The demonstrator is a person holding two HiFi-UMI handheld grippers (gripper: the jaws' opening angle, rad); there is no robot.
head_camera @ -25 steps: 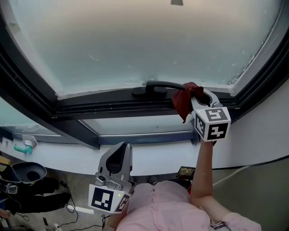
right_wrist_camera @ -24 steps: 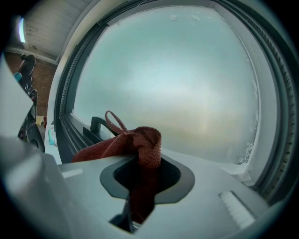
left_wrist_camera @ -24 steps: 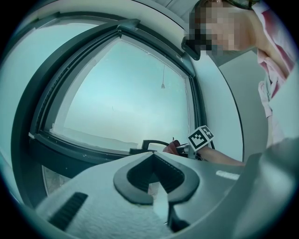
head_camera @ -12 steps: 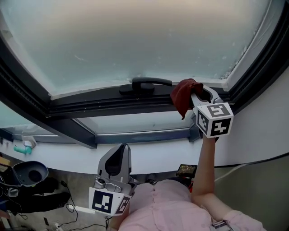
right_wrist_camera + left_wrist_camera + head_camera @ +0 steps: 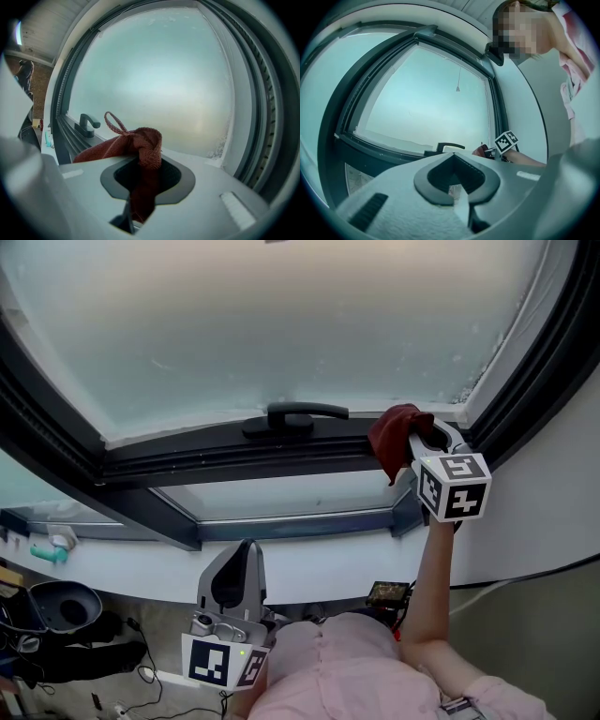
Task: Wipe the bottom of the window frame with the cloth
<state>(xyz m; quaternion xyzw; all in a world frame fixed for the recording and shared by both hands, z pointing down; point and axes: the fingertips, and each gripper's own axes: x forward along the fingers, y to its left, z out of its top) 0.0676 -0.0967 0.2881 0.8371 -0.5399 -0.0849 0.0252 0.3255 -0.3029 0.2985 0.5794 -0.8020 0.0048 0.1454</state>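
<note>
Between the jaws of my right gripper point(image 5: 143, 197) sits the red cloth point(image 5: 140, 145). The jaws are closed on it, a twisted fold runs down through the opening, and the rest bunches up over the jaw tips with a thin loop sticking out on top. In the head view the right gripper point(image 5: 414, 439) is raised on my outstretched arm point(image 5: 427, 587), and the cloth point(image 5: 394, 432) is bunched at its tip against the bottom rail of the window frame point(image 5: 234, 451).

Left of the right gripper, on the same rail, is the dark window handle point(image 5: 295, 415). It is near the cloth but apart from it. In the right gripper view the window handle point(image 5: 86, 123) appears beyond the cloth to the left. Ahead of the gripper and above the rail is the frosted pane point(image 5: 281, 324). Just to the right of the gripper the rail meets the dark upright of the frame at the corner, with the pale wall point(image 5: 544, 502) beside it.

My left gripper point(image 5: 239, 563) is held low, well below the rail and in front of the white sill point(image 5: 309, 563). Its own view shows the left gripper point(image 5: 457, 201) with its jaws brought together and nothing between them. Past its tips that view shows the window handle point(image 5: 445, 146) and, further right, the right gripper's marker cube point(image 5: 506, 141).
</note>
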